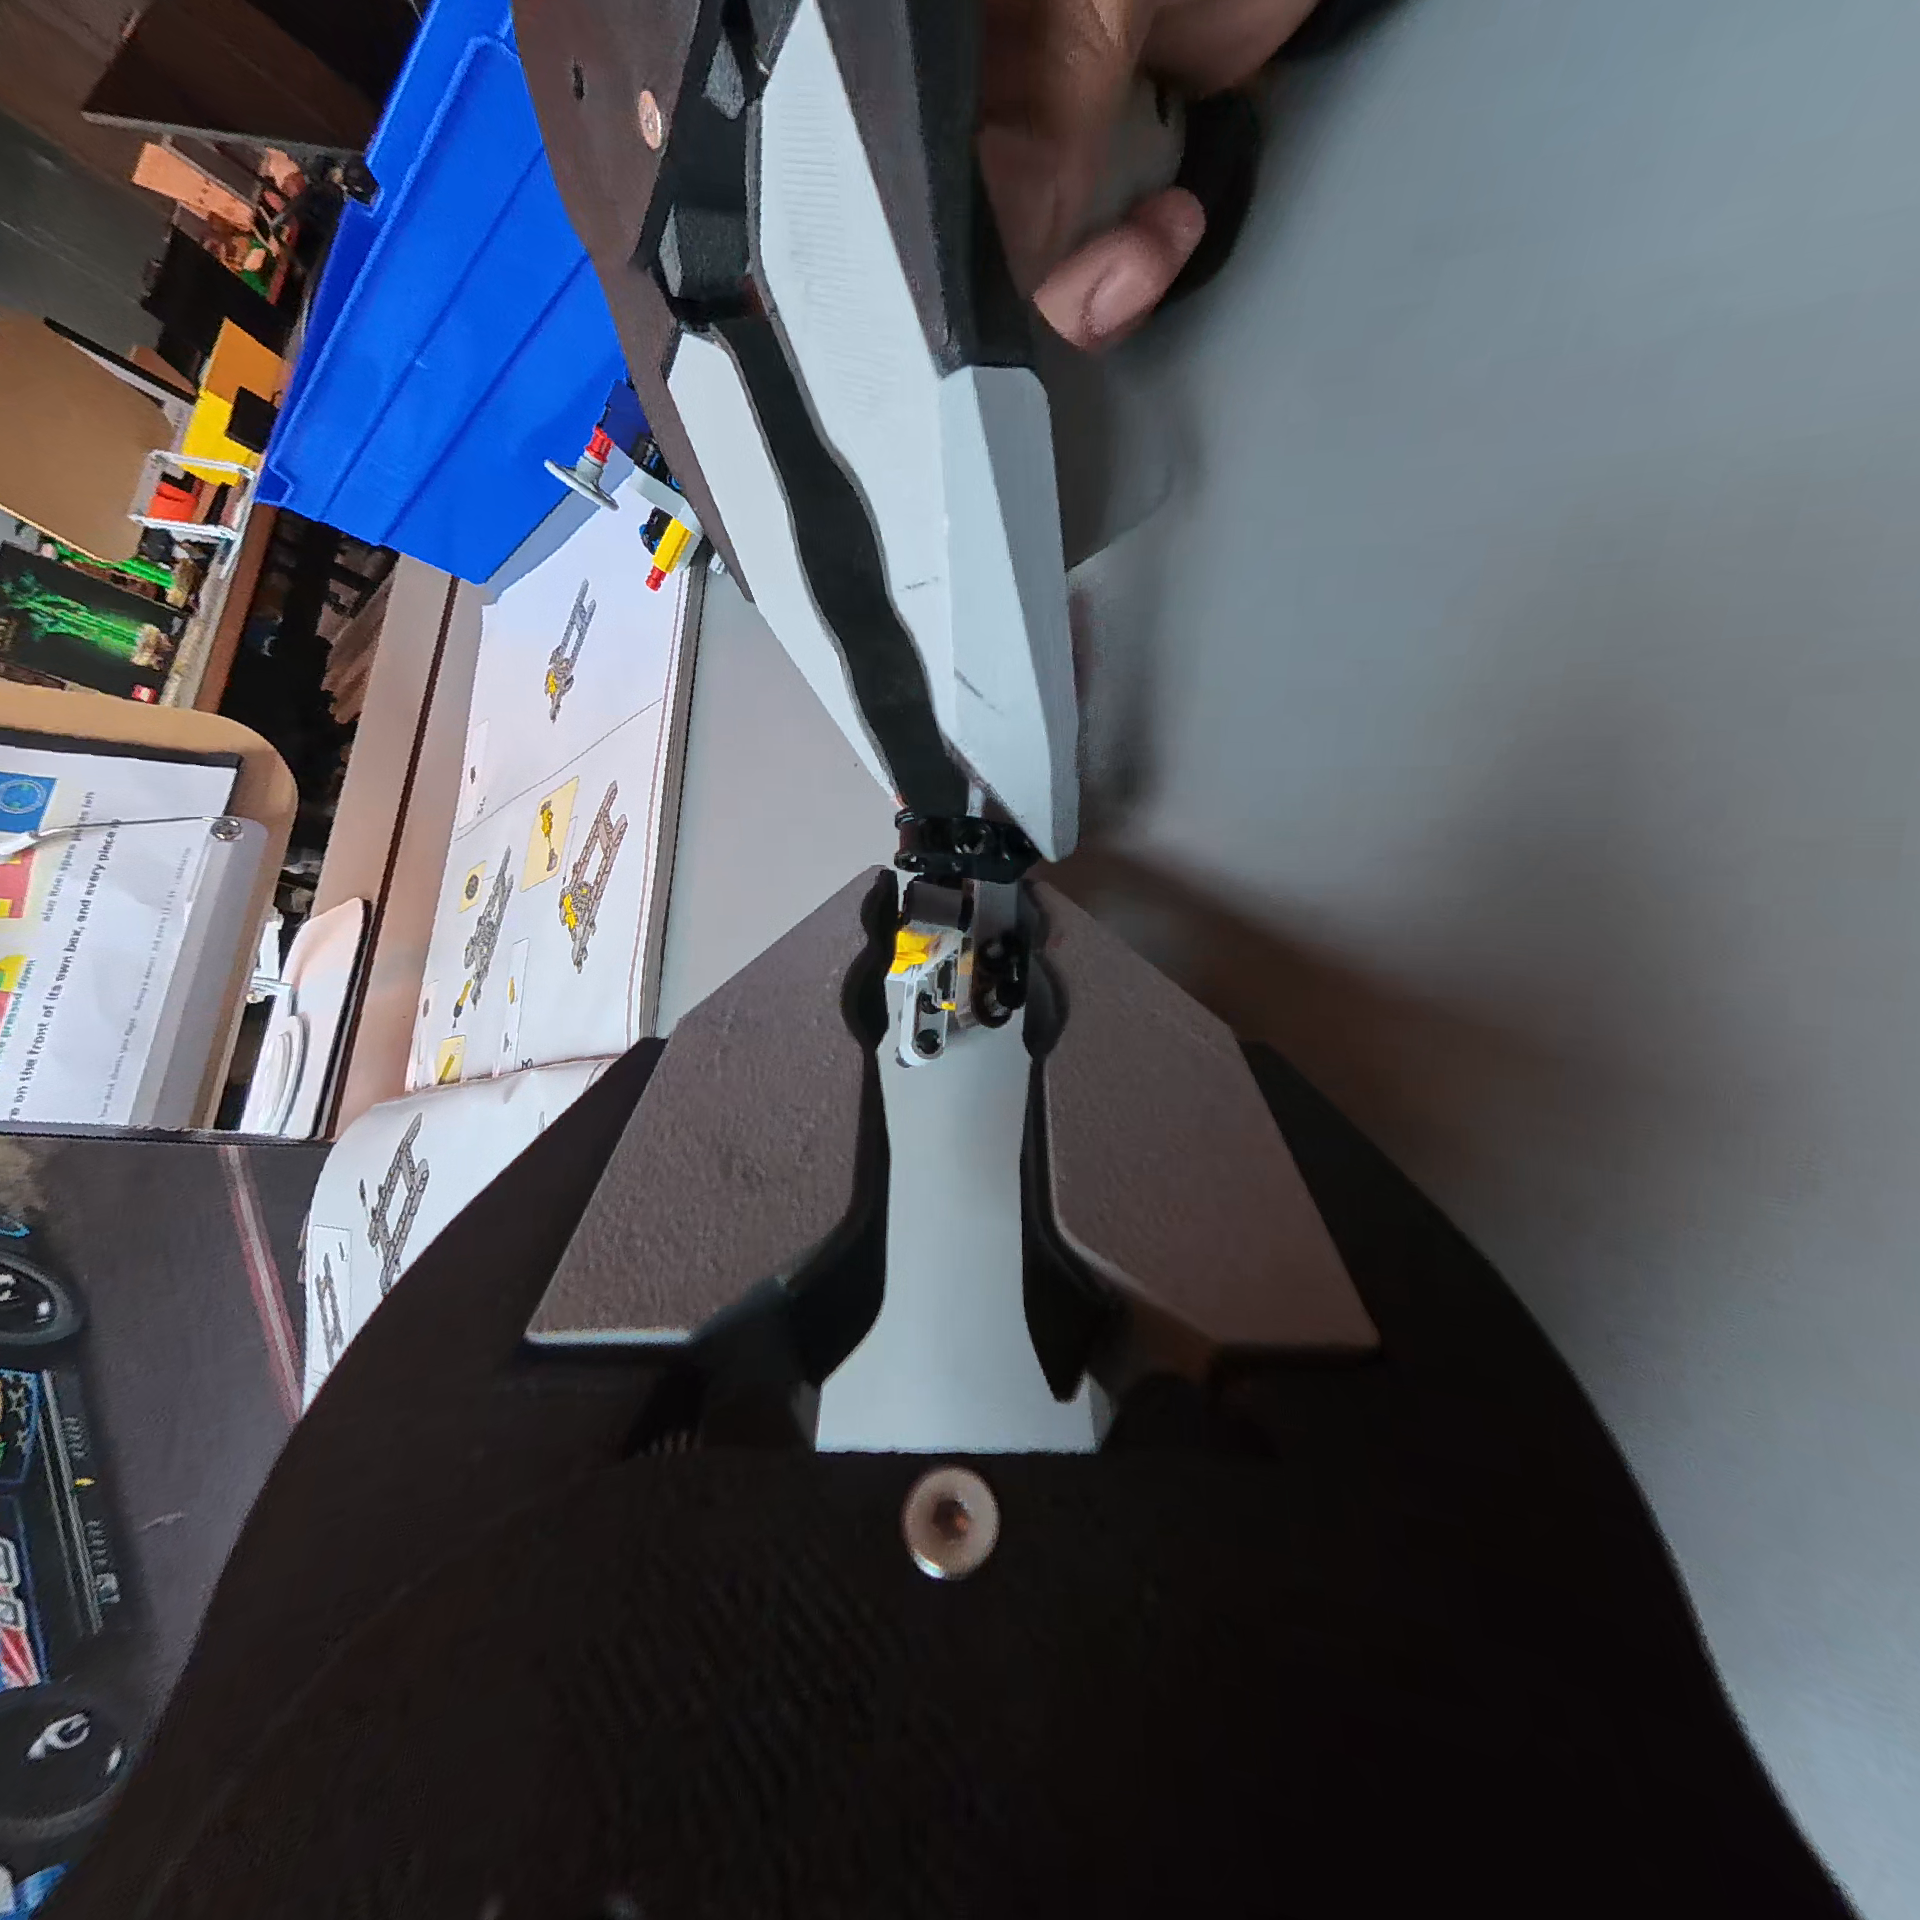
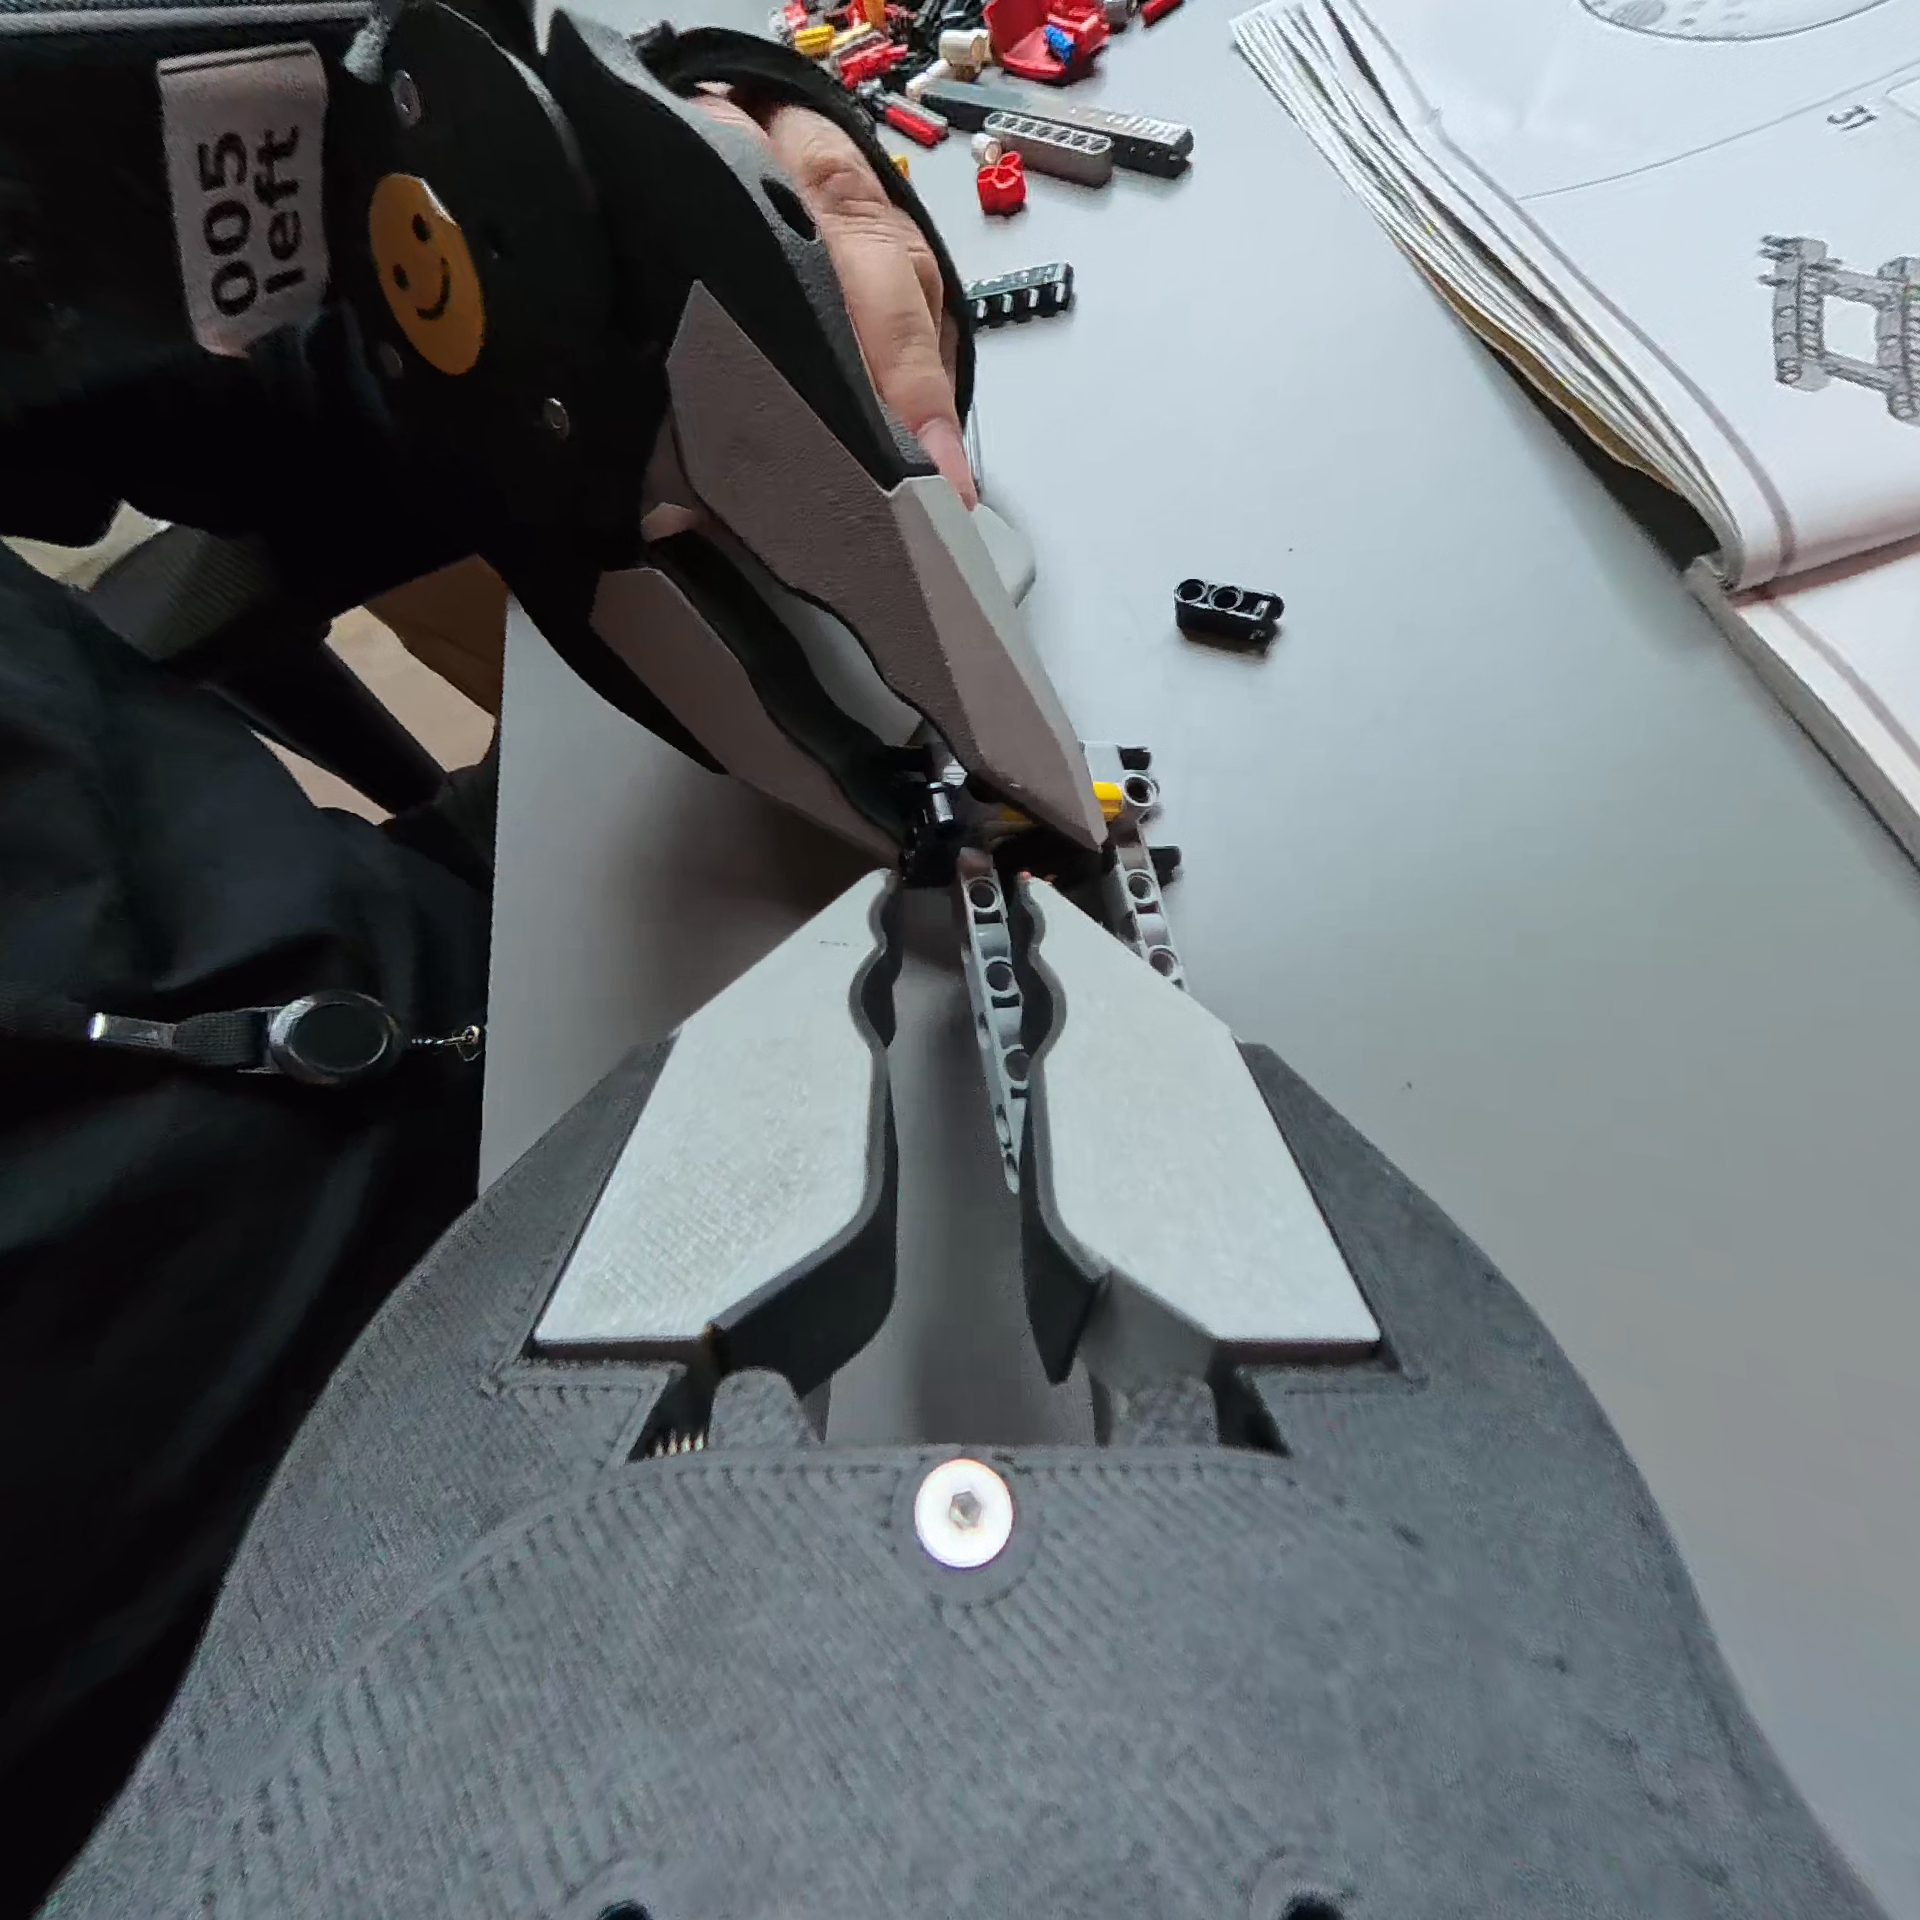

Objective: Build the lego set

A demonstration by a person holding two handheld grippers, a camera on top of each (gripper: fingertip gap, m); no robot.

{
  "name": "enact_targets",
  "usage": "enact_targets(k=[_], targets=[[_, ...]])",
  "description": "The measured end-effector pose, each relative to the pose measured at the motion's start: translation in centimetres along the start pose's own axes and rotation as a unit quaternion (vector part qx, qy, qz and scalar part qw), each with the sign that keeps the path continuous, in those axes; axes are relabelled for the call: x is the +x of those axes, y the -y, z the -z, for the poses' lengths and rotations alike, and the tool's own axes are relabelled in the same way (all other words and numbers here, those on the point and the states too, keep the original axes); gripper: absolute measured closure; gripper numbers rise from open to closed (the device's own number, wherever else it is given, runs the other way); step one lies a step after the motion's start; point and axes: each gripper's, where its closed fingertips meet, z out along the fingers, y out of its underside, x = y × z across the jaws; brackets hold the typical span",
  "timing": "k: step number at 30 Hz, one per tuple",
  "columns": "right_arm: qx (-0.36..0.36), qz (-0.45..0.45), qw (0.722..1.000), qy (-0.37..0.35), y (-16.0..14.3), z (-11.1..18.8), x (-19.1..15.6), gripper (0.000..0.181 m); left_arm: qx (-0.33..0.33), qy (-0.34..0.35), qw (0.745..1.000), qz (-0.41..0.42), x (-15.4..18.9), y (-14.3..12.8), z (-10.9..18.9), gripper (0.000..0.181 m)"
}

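Note:
My left gripper [image 1: 956,899] is shut on a small grey, yellow and black lego assembly [image 1: 935,987], held over the grey table [image 1: 1507,935]. My right gripper [image 1: 971,821] comes in from above, tip to tip with the left, and is shut on a small black connector piece [image 1: 961,840] that touches the assembly's top end. In the right wrist view my right gripper [image 2: 961,894] is at the bottom. The left gripper [image 2: 997,831] reaches in from the upper left, and the assembly's grey holed beams [image 2: 995,997] show between and beside my fingers. The black piece [image 2: 930,821] sits at the tips.
A loose black beam [image 2: 1228,608] lies on the table. A pile of red, black and grey pieces [image 2: 987,62] and long beams [image 2: 1081,140] lie at the far side. The open instruction booklet [image 2: 1662,312] is at right. A blue bin [image 1: 447,312] stands beyond the booklet [image 1: 561,831]. My two grippers' fingertips are within a few centimetres of each other.

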Motion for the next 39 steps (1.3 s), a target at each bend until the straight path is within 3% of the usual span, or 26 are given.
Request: enact_targets(k=[16,18,20,26,30,39], targets=[[-0.001,-0.015,1.0,-0.013,0.1,-0.1,0.8,0.166,-0.032,0.016,0.999,0.016,-0.5,-0.6,-0.3,0.161],[0.004,-0.019,0.999,-0.043,0.1,0.2,1.3,0.161,-0.037,0.024,0.999,0.015,-0.6,-0.5,-0.5,0.161],[0.015,-0.016,0.993,-0.117,0.2,1.2,2.3,0.142,-0.05,0.038,0.998,0.022,-0.8,-0.4,-0.7,0.162],[0.061,0.015,0.983,-0.171,2.2,1.7,0.7,0.157,-0.056,0.043,0.996,0.051,-1.1,-0.4,-0.9,0.162],[0.065,-0.035,0.981,-0.178,2.0,1.2,1.5,0.173,-0.062,0.047,0.996,0.053,-1.1,-0.4,-0.8,0.162],[0.129,-0.141,0.969,-0.155,2.0,1.4,1.7,0.176,-0.066,0.053,0.994,0.062,-1.4,-0.6,-0.9,0.161]])
